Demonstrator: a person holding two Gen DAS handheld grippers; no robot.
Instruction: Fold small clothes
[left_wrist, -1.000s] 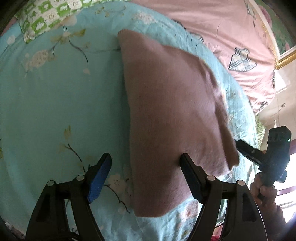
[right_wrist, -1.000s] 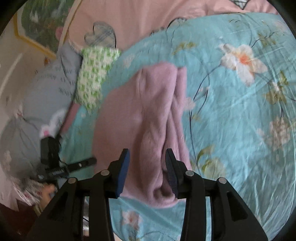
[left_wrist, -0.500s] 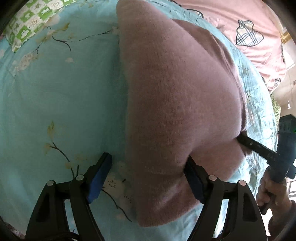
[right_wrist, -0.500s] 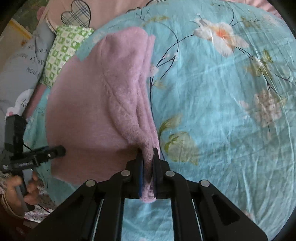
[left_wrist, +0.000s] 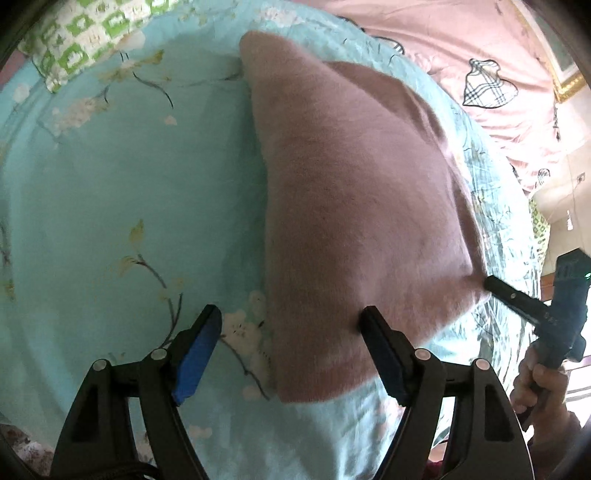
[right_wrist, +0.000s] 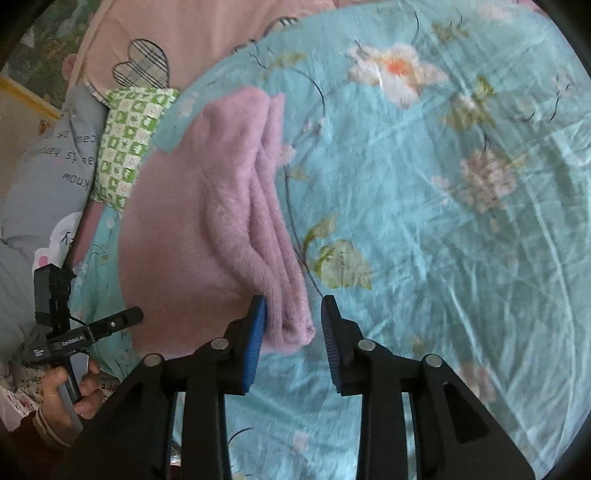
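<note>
Right tool (right_wrist: 291, 325) jaws just opening, folded pink sweater (right_wrist: 207, 221) corner loose between; left tool (left_wrist: 290, 343) spread wide. Turquoise floral bedsheet (right_wrist: 443, 221); green-checked pillow (right_wrist: 129, 136) behind.

The pink garment (right_wrist: 192, 229) is fuzzy, matt knit cloth with a soft nap; the turquoise floral bedsheet (right_wrist: 424, 229) is smooth woven cloth with a faint sheen and fine creases; each hand-held gripper (right_wrist: 293, 328) is matt black plastic with ribbed blue pads (right_wrist: 256, 343) and small shiny metal pins.
</note>
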